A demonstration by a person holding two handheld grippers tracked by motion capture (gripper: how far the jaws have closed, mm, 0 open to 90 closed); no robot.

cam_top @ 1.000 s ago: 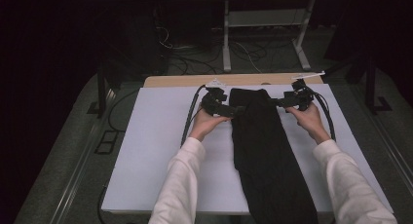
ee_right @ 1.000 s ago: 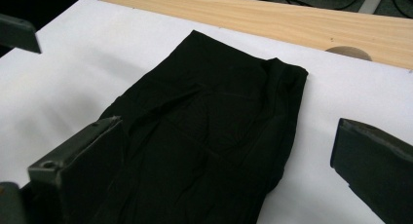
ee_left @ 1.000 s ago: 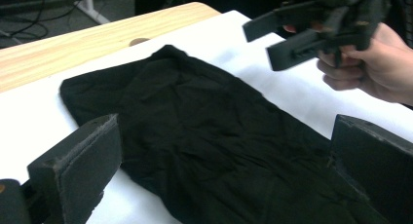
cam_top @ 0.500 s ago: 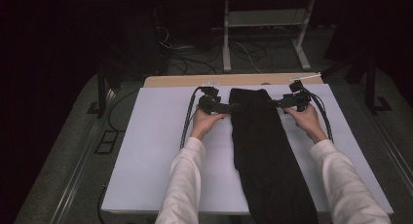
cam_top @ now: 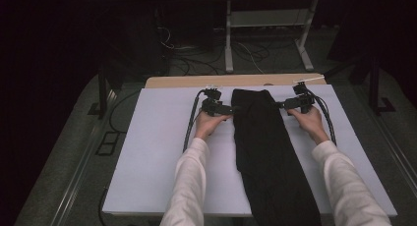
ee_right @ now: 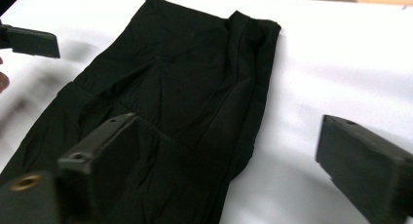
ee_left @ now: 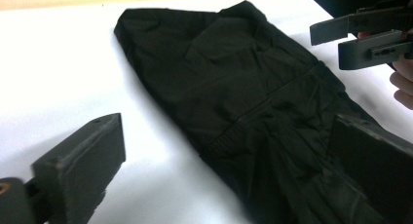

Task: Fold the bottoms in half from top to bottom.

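The left gripper (cam_top: 231, 108) stands with jaws apart at the left edge of the black folded garment (cam_top: 263, 147), which lies lengthwise down the white table (cam_top: 147, 162). The right gripper (cam_top: 281, 104) flanks the opposite edge, jaws wide but just closing, pinching nothing yet. A jaw could skim over the fabric and bunch it instead of catching it. Since the earlier frame, both hands have dropped beside the cloth.
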